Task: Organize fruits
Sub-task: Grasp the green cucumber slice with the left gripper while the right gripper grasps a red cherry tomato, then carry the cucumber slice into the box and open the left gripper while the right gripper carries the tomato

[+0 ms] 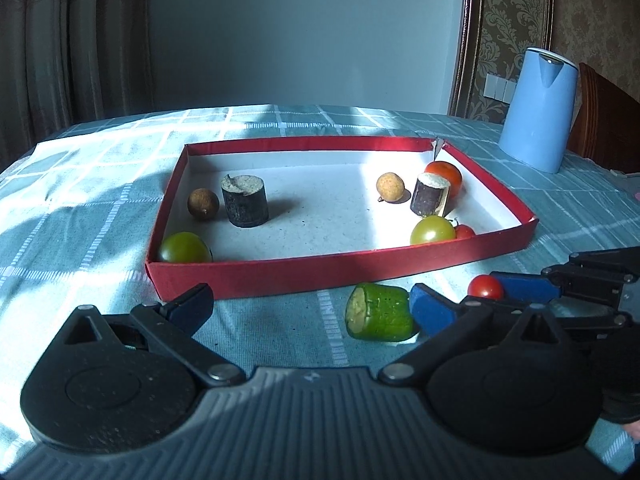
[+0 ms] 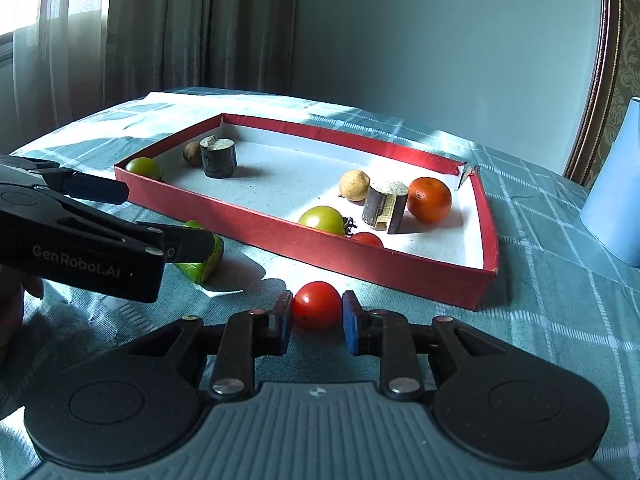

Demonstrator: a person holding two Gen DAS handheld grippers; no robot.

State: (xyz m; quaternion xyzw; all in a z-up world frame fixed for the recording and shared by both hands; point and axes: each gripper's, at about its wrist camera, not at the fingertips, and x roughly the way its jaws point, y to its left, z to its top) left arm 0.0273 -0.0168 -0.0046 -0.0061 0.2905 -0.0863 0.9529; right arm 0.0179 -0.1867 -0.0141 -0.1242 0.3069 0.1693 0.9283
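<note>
A small red tomato (image 2: pixel 318 304) sits on the cloth just in front of the red tray (image 2: pixel 280 232), and my right gripper (image 2: pixel 318 315) is shut on it, both blue pads pressing its sides. To its left, a green cucumber chunk (image 1: pixel 380 312) lies on its side. My left gripper (image 1: pixel 308 304) is open around it, and the chunk rests close against the right finger's blue pad. The tray holds two green tomatoes (image 1: pixel 432 230) (image 1: pixel 184 247), two longans (image 1: pixel 390 187), two dark cane pieces (image 1: pixel 244 200), a tangerine (image 2: pixel 430 199) and a small red tomato (image 2: pixel 367 239).
A blue kettle (image 1: pixel 538 108) stands on the checked cloth at the back right, with a wooden chair (image 1: pixel 604 124) behind it. Curtains hang at the far left. A torn corner (image 1: pixel 438 146) marks the tray's far right.
</note>
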